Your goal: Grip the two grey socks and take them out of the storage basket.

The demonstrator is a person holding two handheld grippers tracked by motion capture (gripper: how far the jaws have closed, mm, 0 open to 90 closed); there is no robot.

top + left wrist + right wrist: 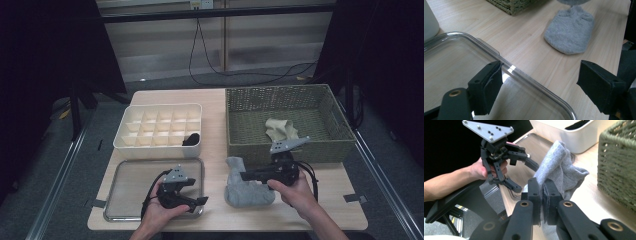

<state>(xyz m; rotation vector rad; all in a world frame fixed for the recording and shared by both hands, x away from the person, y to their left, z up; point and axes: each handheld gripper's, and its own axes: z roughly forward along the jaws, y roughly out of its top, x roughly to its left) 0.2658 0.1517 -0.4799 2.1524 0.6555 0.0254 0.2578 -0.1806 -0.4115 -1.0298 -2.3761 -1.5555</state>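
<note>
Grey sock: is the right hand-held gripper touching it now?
Touching. In the right gripper view the right hand-held gripper has its jaws shut on a fold of the grey sock, lifting that part off the table.

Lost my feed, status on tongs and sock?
Right tongs shut on grey sock, lifting its cuff. Left tongs open, empty, over clear tray. Nothing blocking; wicker basket just behind.

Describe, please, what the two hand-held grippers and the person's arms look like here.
Both the left gripper and the right gripper are matte black, with linked arms on brass-coloured pivots and two blocky padded jaws. Each carries a grey three-cornered plate with screw holes on top and trails a black cable. The forearms are bare, with no sleeves or gloves.
</note>
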